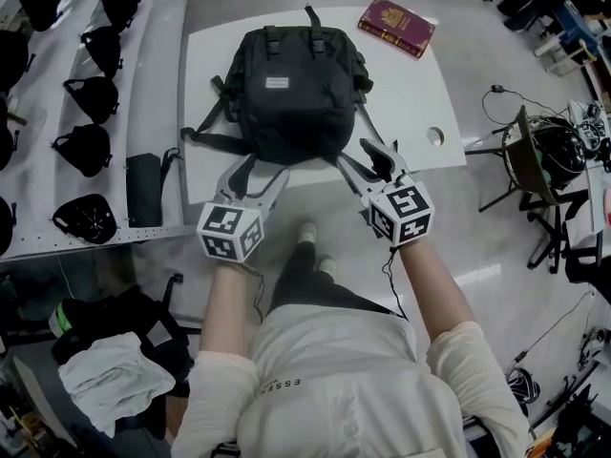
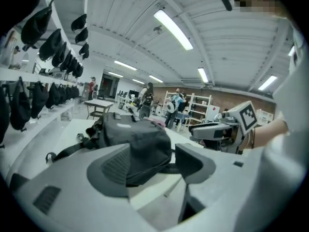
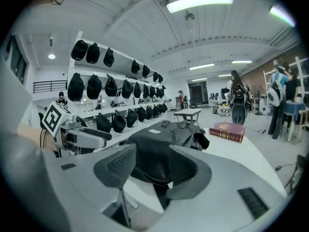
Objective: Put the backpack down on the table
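A black backpack (image 1: 291, 89) lies flat on the white table (image 1: 410, 103), with its straps trailing toward the near edge. My left gripper (image 1: 256, 173) hovers at the near edge by the pack's left strap, jaws open and nothing between the pads. My right gripper (image 1: 370, 160) is beside it at the right strap, also open and empty. In the left gripper view the backpack (image 2: 137, 141) sits beyond the open left gripper (image 2: 152, 166), and the right gripper (image 2: 217, 129) shows at right. In the right gripper view the backpack (image 3: 161, 139) lies past the open right gripper (image 3: 154, 170).
A red book (image 1: 396, 25) rests at the table's far right corner. White shelves with several black bags (image 1: 86, 146) run along the left. A chair with a helmet (image 1: 549, 151) stands at right. Bags and a white cloth (image 1: 110, 365) lie on the floor at lower left.
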Motion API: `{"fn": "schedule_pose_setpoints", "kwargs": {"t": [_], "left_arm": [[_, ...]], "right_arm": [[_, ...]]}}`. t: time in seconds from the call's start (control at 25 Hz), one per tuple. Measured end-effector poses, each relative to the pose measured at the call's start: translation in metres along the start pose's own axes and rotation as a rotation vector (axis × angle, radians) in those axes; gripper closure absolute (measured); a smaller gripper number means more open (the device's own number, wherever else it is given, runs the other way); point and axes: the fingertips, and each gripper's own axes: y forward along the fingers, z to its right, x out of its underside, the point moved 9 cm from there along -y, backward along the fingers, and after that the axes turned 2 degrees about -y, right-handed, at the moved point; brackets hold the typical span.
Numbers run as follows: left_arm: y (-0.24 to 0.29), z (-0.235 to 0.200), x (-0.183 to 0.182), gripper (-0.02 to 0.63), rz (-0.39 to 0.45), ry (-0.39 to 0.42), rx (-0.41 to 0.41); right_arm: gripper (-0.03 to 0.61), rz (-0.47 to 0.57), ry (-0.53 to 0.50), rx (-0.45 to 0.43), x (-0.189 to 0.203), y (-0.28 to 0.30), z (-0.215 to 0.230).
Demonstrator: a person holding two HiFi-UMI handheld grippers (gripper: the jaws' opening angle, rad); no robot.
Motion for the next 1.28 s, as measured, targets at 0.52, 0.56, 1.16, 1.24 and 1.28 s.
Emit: {"fn": "schedule_pose_setpoints", "kwargs": {"t": [0.52,0.56,1.16,1.24,1.28], "left_arm": [[-0.044,0.049,-0.084,0.611,0.19,0.215,0.026],[-0.044,0.05,-0.089,0.611,0.194,0.224,0.024],[-0.049,0.048,-0.13,0.611,0.254,0.301,0.037],[-0.049,0.045,-0.131,0.611,0.261,0.294,0.033],[-0.049,0.044,-0.131,0.611,0.267,0.29,0.03]], "right_arm": [[0.561,0.195,-0.122,-0.008,-0.082,-0.05,-0.022],[0.563,0.21,-0.133,-0.018,-0.086,-0.051,-0.023],[0.565,0.354,-0.233,0.0,-0.124,-0.05,-0.027],[0.565,0.349,-0.228,-0.007,-0.124,-0.047,-0.027],[0.565,0.347,-0.226,-0.011,-0.125,-0.046,-0.027]]}}
